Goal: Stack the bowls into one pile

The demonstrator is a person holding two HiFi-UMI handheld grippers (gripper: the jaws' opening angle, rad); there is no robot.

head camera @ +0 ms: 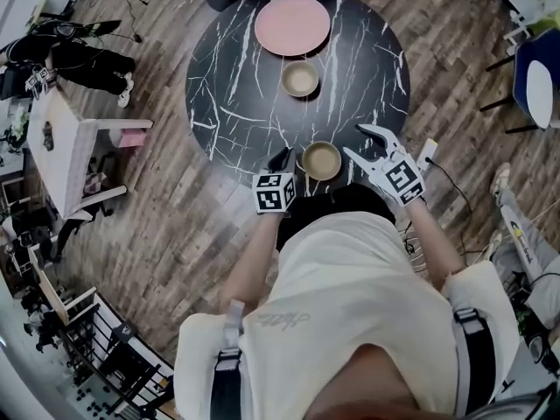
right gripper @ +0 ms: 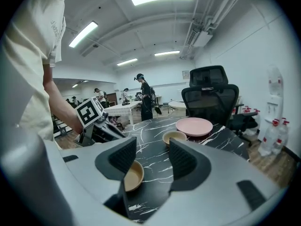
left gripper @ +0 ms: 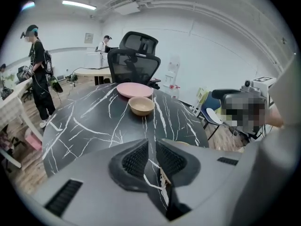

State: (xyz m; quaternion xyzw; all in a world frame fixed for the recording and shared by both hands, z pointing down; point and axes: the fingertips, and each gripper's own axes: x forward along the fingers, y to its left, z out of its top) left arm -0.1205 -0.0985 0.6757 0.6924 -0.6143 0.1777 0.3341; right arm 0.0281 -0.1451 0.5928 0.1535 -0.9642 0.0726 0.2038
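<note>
On the black marble table [head camera: 236, 86], a tan bowl [head camera: 321, 160] stands near the front edge. A cream bowl [head camera: 300, 79] sits further back, just in front of a pink plate [head camera: 291, 24]. My left gripper [head camera: 282, 157] hovers just left of the tan bowl, its jaws a narrow gap apart with nothing between them [left gripper: 151, 142]. Only the tan bowl's rim [left gripper: 188, 143] peeks over its right jaw. My right gripper [head camera: 354, 140] stands wide open and empty to the right of that bowl. In the right gripper view [right gripper: 153, 147], the tan bowl [right gripper: 133, 175] lies behind the left jaw.
A black office chair [left gripper: 134, 60] stands behind the table's far side. A person [left gripper: 35, 74] stands at the left by a white table [head camera: 61, 138]. A blue chair [head camera: 535, 86] is off to the right. The round table's edge runs close to my body.
</note>
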